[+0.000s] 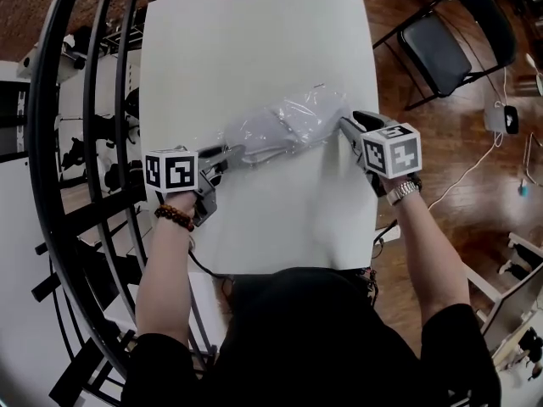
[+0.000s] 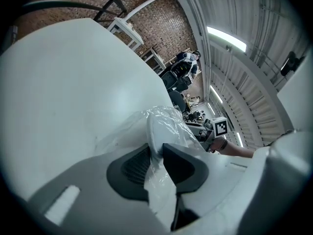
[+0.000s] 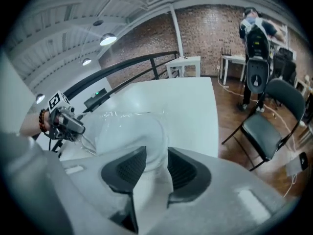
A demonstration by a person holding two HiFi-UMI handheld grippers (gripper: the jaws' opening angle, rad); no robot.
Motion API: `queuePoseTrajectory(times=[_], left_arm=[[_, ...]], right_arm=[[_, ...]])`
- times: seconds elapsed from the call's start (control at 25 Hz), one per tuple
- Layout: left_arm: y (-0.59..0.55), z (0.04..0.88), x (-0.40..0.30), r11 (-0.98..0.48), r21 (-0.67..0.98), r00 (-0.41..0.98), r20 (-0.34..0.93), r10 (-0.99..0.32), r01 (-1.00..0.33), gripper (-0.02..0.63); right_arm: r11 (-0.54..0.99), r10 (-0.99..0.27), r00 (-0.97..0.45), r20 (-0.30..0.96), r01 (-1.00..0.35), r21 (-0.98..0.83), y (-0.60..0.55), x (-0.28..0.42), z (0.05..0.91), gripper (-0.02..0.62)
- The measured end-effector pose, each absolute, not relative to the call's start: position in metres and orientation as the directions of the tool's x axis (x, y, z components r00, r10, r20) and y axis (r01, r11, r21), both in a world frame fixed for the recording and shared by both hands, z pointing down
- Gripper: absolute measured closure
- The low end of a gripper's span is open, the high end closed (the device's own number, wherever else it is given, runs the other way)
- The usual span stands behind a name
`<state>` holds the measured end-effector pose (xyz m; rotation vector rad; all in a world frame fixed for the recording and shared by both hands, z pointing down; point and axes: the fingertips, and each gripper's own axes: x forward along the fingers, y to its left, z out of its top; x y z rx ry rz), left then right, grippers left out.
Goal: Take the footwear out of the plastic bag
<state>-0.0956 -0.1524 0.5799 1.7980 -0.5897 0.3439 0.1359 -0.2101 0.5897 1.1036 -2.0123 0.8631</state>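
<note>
Plastic bag is lying stretched out between the two grippers on the white table, all crinkly and see-through. Left gripper is at one end of it. Going by its own view, the jaws are pinched together on a fold of the film, with plastic running up out of the narrow gap. Right gripper is at the opposite end. Its jaws are spread and the rounded end of the bag sits in the gap between the pads, but they don't look like they're squeezing it, so I'd call that one released. Footwear is inside the bag, a pale whitish shape just ahead of the left gripper's jaws, reaching toward the right gripper. Can't make out what kind of shoe it is through the plastic. Out past the right gripper, off the table, there's a black folding chair on the wood floor.
</note>
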Motion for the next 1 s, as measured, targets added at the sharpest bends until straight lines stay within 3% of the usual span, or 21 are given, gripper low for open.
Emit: queuePoseTrajectory(times=[0.24, 1.0], left_arm=[[-0.156, 0.574, -0.1, -0.201, 0.818, 0.836, 0.49, -0.249, -0.539, 0.512], [-0.155, 0.549, -0.127, -0.14, 0.862, 0.831, 0.409, -0.376, -0.488, 0.528]], right_arm=[[0.419, -0.435, -0.427, 0.793, -0.875, -0.242, -0.211, 0.135, 0.585, 0.588], [0.355, -0.525, -0.322, 0.788, -0.924, -0.141, -0.219, 0.169, 0.562, 0.603]])
